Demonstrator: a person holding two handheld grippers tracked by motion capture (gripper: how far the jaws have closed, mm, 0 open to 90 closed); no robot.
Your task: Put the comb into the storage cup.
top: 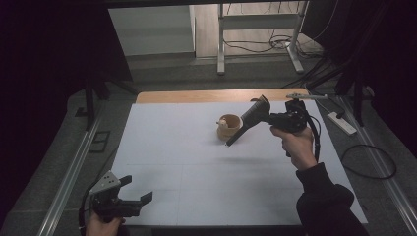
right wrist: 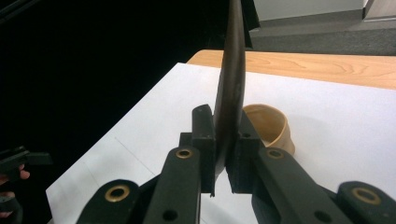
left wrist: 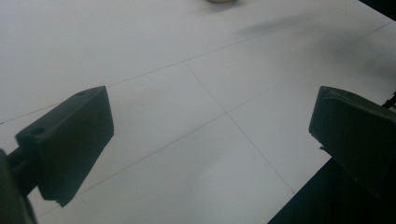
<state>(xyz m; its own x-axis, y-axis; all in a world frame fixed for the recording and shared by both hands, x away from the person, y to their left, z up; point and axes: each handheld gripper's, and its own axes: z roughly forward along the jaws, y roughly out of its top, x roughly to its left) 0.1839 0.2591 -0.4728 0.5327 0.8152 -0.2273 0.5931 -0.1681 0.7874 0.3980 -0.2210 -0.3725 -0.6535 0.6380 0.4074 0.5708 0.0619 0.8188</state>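
The right gripper (right wrist: pixel 223 163) pinches what looks like a dark spatula (right wrist: pixel 231 93) beside the bowl (right wrist: pixel 271 126); left gripper (left wrist: pixel 215 140) spread.

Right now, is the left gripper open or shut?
Open. In the left gripper view the left gripper has its two black jaws standing far apart over the white table, with nothing between them.

The right claw (top: pixel 246 123), raised at far right, is clamped tight; the left claw (top: pixel 136 189) rests near left, jaws spread wide.
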